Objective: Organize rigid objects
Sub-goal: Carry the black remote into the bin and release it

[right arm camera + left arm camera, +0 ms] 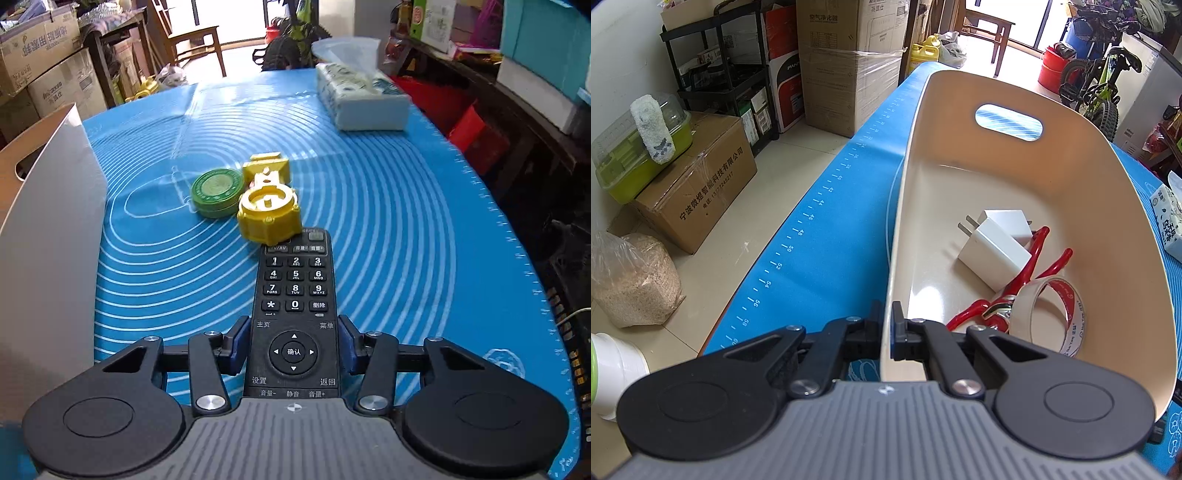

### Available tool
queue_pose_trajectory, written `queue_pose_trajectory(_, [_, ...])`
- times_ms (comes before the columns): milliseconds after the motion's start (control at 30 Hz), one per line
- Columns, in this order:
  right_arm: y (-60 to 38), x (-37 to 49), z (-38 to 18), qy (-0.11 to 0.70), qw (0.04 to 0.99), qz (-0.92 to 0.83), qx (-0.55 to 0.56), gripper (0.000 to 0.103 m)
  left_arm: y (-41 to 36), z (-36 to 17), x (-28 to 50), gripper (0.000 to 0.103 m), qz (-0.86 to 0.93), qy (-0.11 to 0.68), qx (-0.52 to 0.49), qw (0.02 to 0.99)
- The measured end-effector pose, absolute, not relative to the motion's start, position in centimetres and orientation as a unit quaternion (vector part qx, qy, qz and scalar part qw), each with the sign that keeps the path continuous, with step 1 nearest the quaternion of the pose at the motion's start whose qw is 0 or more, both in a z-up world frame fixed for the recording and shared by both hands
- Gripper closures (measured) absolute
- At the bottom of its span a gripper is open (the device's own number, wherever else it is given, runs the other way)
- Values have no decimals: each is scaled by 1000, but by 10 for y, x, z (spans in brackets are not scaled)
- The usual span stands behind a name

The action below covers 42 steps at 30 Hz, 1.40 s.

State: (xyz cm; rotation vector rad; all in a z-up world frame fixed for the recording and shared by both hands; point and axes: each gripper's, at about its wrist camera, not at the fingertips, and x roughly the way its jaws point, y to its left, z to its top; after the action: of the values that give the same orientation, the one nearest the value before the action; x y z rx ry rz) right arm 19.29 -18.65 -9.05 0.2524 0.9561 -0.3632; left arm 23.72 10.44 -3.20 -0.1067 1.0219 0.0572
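Note:
My left gripper (886, 325) is shut on the near left wall of a cream bin (1108, 206). Inside the bin lie two white chargers (993, 254), red-handled scissors (1027, 280) and a roll of tape (1049, 317). The bin's outer wall shows at the left in the right wrist view (51, 206). My right gripper (293, 343) is shut on a black remote control (295, 295), which points forward over the blue mat (406, 221). Ahead of the remote lie a yellow plastic part (267, 210) and a round green tin (217, 192), touching each other.
A tissue pack (360, 98) lies at the mat's far right; it also shows in the left wrist view (1169, 221). Cardboard boxes (698, 184), a bag of grain (631, 280) and a black shelf (716, 74) stand on the floor left of the table.

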Motion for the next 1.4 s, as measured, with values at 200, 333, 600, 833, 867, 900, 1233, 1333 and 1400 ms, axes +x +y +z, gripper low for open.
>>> queue_pose_trajectory(200, [-199,178,-78,455,862,-169,146,49,104,-32,237,98,27,489,-51,870])
queue_pose_trajectory(333, [-198,171,-67,459,863,-150,151,49,104,-32,237,98,28,489,-51,871])
queue_pose_trajectory(600, [-190,155,-44,460,868,-121,146,49,104,-32,237,98,27,489,-51,871])
queue_pose_trajectory(833, [-187,153,-16,432,886,-110,129,49,104,-32,237,98,27,489,-51,870])
queue_pose_trajectory(867, [-186,155,-11,427,889,-106,126,49,105,-32,237,98,27,489,-51,870])
queue_pose_trajectory(900, [-184,156,-5,422,892,-102,124,49,104,-32,237,98,28,489,-51,870])
queue_pose_trajectory(1233, [-144,204,48,360,927,-36,102,49,104,-32,237,98,27,489,-51,870])
queue_pose_trajectory(1333, [-119,222,59,344,935,-3,93,49,104,-32,237,98,27,489,-51,870])
queue_pose_trajectory(1400, [-101,235,61,339,937,16,84,49,104,-32,237,98,28,489,-51,870])
